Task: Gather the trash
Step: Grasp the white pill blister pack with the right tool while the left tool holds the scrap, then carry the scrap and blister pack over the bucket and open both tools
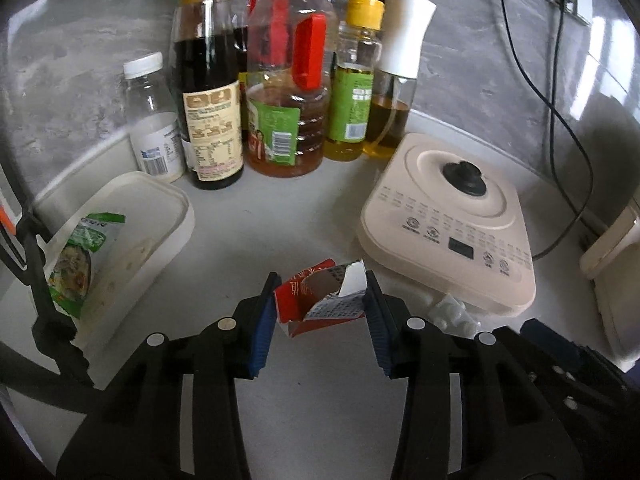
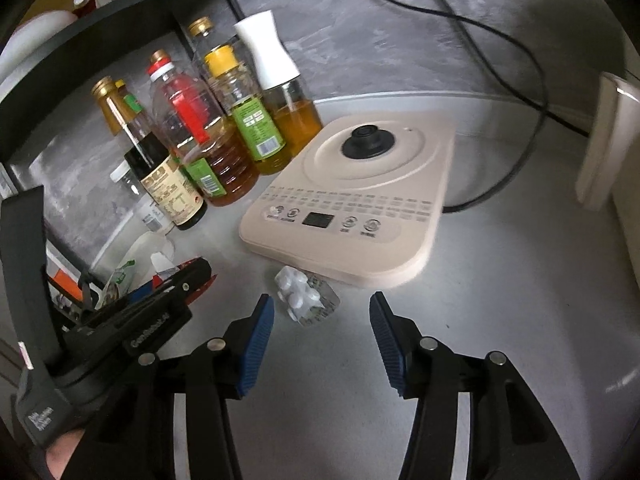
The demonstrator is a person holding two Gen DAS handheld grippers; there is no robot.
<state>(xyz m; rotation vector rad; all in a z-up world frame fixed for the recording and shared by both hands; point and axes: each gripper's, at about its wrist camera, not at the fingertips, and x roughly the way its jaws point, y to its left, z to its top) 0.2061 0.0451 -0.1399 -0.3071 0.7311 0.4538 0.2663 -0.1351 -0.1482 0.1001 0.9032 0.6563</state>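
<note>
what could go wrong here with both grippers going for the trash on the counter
1. The left gripper brackets the torn red carton, which looks crumpled; closing may squash it and let it slip out.
2. The right gripper is open around a pill blister pack lying flat against the beige cooker base; the fingers may scrape the counter or nudge the base rather than get under it.
3. The two grippers are close together, so they could bump.

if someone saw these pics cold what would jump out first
Probably the torn red carton sitting between the blue pads of the left gripper, low in the left wrist view. Behind it a row of oil and sauce bottles lines the grey wall, and in the right wrist view a white blister pack lies before the open right gripper.
</note>
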